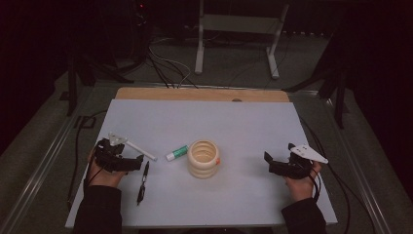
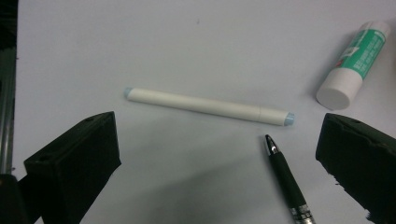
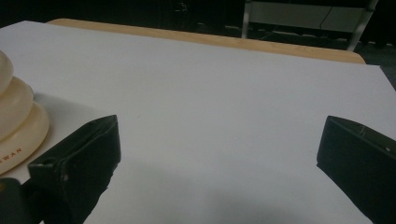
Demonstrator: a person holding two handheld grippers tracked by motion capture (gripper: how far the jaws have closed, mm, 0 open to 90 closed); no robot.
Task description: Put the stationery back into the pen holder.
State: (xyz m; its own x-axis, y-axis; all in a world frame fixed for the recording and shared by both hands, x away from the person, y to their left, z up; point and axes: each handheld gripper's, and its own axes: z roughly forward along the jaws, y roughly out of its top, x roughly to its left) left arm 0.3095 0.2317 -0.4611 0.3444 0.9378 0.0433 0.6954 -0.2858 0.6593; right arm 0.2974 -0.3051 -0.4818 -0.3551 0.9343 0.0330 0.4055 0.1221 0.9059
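A cream ringed holder (image 1: 203, 158) stands upright in the middle of the white sheet (image 1: 243, 126). To its left lie a green-and-white glue stick (image 1: 177, 153), a white pen (image 1: 142, 151) and a black pen (image 1: 142, 183). My left gripper (image 1: 134, 162) rests at the left with its jaws open and nothing between them. In the left gripper view, the white pen (image 2: 208, 106) lies just beyond the left gripper (image 2: 219, 135), with the black pen's tip (image 2: 286, 179) and the glue stick (image 2: 352, 65) to its right. My right gripper (image 1: 269, 163) is open and empty at the right, with the holder (image 3: 16, 121) off its left jaw.
The wooden table edge (image 1: 202, 94) shows beyond the sheet. Behind the table stand a white frame's legs (image 1: 198, 44) and dark stands, with cables (image 1: 168, 66) across the floor. Metal rails (image 1: 44, 161) run along both sides.
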